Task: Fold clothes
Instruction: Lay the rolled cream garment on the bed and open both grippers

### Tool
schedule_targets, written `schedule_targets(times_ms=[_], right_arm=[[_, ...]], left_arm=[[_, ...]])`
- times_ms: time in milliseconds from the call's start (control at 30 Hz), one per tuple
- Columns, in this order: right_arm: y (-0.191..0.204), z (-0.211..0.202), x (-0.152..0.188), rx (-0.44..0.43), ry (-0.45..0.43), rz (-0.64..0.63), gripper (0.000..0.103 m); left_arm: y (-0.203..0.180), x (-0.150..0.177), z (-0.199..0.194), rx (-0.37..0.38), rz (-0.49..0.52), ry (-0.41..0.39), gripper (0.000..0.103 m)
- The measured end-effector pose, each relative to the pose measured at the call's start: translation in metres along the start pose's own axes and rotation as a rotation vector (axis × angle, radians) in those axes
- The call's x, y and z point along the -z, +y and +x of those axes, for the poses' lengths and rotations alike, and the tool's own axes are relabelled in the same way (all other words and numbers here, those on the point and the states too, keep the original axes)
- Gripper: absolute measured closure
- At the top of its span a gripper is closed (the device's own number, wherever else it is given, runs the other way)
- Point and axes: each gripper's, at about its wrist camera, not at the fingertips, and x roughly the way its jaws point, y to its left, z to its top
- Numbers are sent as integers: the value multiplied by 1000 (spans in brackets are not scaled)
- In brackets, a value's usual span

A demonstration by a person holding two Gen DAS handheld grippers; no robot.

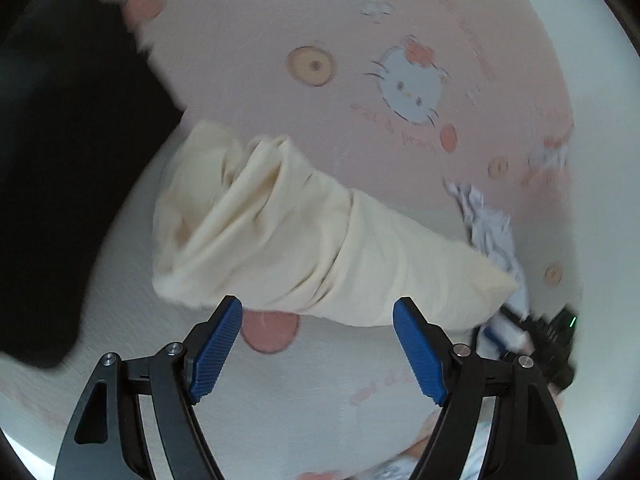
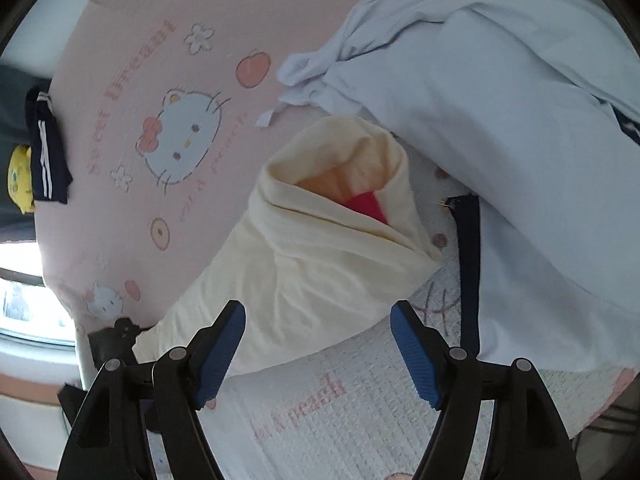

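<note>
Cream garment (image 1: 304, 240) lying bunched on the pink cartoon-print bed sheet (image 1: 360, 20), pale blue clothes (image 2: 500, 100) beside it, left hand-held gripper (image 1: 318, 346) and right hand-held gripper (image 2: 318, 350) both spread apart, empty, just above the cream garment

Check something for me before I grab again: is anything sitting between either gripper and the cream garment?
Nothing visible is. The cream garment lies bunched on the pink printed sheet, just beyond the open jaws of the left gripper and of the right gripper. The pale blue clothing is piled beside it, not across the approach.
</note>
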Motion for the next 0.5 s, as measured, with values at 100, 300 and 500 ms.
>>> schedule_targets(times_ms=[100, 300, 500], right_arm=[[1, 5, 1, 61, -44, -23, 28], [49, -19, -4, 253, -168, -369, 28], [59, -20, -20, 309, -163, -469, 28]], left_arm=[[6, 3, 6, -25, -33, -8, 26], [-6, -13, -4, -138, 98, -58, 26], [-6, -40, -6, -209, 170, -112, 26]])
